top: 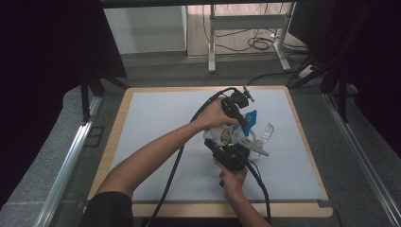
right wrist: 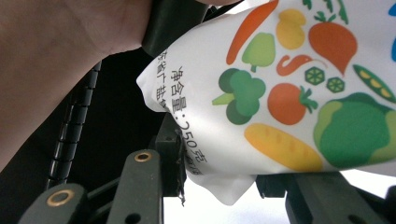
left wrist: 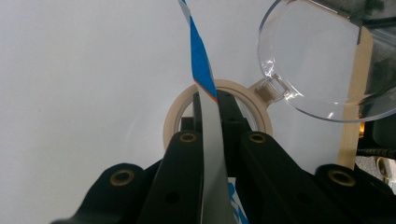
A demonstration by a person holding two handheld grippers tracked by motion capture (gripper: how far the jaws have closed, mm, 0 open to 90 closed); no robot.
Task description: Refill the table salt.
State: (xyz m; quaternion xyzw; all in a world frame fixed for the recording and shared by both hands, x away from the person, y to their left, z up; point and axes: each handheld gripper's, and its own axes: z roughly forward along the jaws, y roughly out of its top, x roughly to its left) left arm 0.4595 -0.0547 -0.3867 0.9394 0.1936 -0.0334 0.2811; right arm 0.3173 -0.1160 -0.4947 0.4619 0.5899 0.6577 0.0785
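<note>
two claws: both clamped on one pouch
pouch (top: 226, 135): white bag printed with vegetables and a blue panel, held up over the middle of the counter between both hands
pouch top edge (left wrist: 210, 140): thin blue-and-white seam, standing on edge between the left jaws
left claw (top: 240, 118): pressed together, pinching the top edge of the pouch; comes in from the far side, cable trailing back along the forearm
right claw (top: 227, 152): part closed, pinching the lower end of the pouch from the near side; in its own view the jaws sit on either side of the bag's bottom corner
printed side (right wrist: 299, 107): carrot, broccoli, tomato, cabbage, corn drawings, plus a line of black characters down the edge
tape roll (left wrist: 173, 119): beige ring lying flat on the counter, just past the left jaws
clear lid (top: 265, 134): transparent rounded plastic piece lying beside the pouch, touching the tape roll at its hinge tab
counter (top: 156, 113): pale sheet over a wooden board
</note>
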